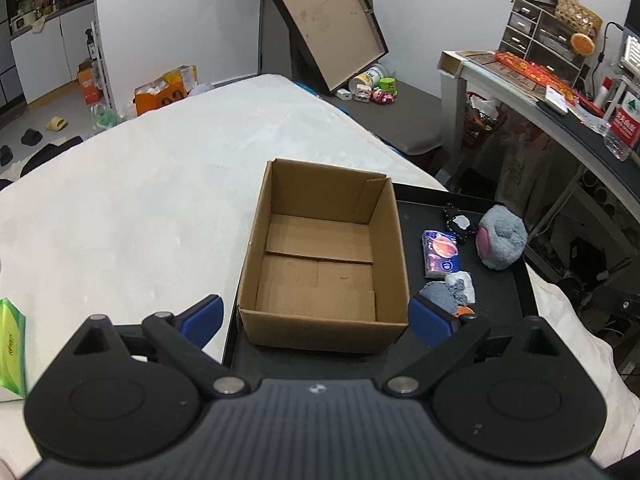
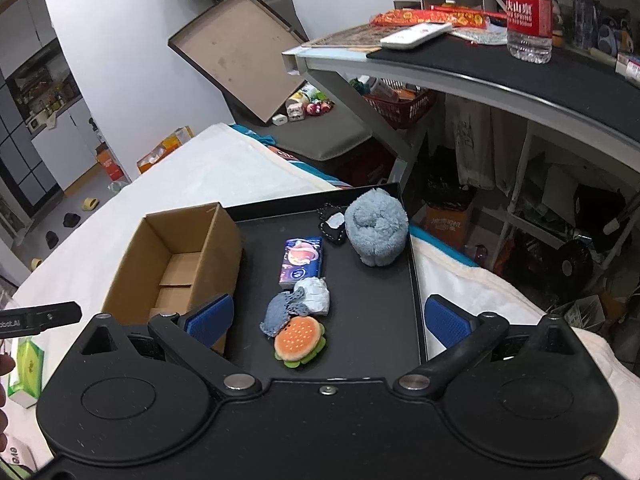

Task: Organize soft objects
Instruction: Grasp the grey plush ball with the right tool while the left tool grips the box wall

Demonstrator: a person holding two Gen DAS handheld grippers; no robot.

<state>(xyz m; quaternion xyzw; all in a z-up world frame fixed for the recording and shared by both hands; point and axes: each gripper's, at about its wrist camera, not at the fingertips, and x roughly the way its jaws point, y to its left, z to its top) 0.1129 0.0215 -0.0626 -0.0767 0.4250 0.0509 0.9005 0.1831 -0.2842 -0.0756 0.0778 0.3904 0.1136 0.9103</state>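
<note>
Cardboard box [image 1: 320, 256] sits empty on the black tray [image 1: 508, 320] in the left wrist view, and the left tool [image 1: 318, 318] hangs wide over its near edge, holding nothing. Right wrist view: the right tool [image 2: 328, 320] is spread wide too, empty, right above the plush burger [image 2: 299, 342], with a grey cloth [image 2: 284, 312], tissue pack [image 2: 302, 264] and fluffy blue plush [image 2: 376, 232] further back. Burger looks light and squishy, so I'd pinch it across the bun.
</note>
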